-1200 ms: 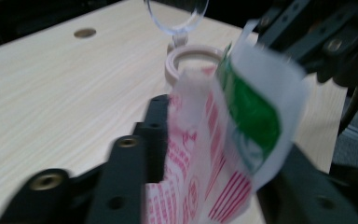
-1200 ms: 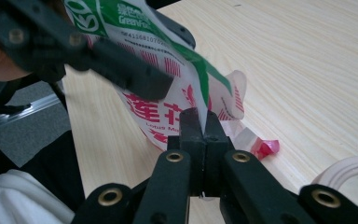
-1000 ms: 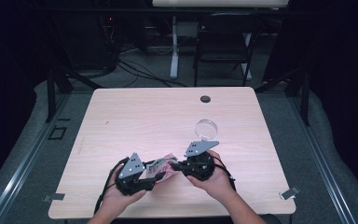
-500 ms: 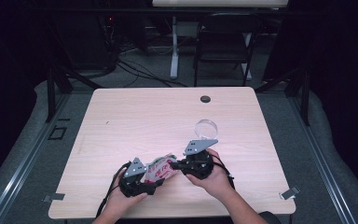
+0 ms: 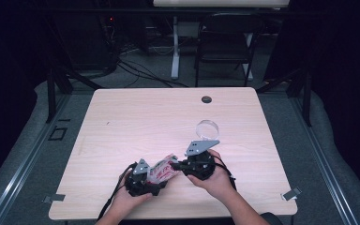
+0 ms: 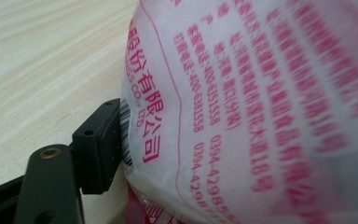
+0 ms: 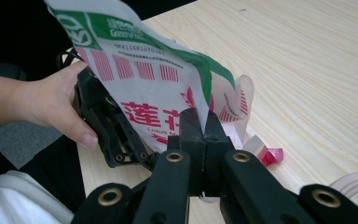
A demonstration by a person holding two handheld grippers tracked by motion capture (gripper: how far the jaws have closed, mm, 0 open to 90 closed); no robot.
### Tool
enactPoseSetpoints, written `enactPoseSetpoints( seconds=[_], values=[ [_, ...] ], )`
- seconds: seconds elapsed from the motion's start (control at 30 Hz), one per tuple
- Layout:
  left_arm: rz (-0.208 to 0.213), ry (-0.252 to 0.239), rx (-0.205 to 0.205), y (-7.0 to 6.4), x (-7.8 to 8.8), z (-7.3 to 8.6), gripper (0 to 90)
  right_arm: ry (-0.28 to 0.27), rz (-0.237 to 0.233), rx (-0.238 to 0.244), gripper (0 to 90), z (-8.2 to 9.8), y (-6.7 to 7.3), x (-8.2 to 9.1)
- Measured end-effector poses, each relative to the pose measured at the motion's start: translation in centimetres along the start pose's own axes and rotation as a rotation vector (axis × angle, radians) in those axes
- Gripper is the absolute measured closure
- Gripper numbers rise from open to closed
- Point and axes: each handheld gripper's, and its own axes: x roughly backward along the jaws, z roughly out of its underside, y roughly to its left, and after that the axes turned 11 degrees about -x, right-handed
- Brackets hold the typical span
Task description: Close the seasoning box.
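Thin, crinkly, slippery printed bag (image 5: 161, 169) at the counter's (image 5: 122, 122) near edge: your right tongs (image 7: 204, 122) are clamped on its edge, your left tongs (image 5: 146, 180) have just been opening, bag between unpinched; regrip a seam.

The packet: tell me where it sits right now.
In the high view the packet is at the table's near edge, between the left gripper and right gripper. The right gripper's jaws pinch its edge, and a clear round lid lies just beyond.

table (image 5: 122, 122): light wood | on it: clear round lid (image 5: 207, 128), black grommet (image 5: 206, 99)
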Motion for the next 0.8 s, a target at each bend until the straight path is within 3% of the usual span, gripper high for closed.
enactPoseSetpoints(
  seconds=[0.2,0.47,0.8],
  values=[
    [-0.026,0.001,-0.061,-0.02,-0.31,0.09,29.5,0.000,0.001,0.000,90.0,0.04,-0.01,-0.05],
    [-0.041,0.025,-0.112,-0.11,-0.65,-0.19,28.2,0.000,0.005,0.002,90.0,0.13,0.07,-0.08],
    [-0.089,0.042,-0.073,-0.25,-1.02,-0.40,19.2,-0.004,0.014,0.000,90.0,0.20,0.03,-0.03]
  ],
)
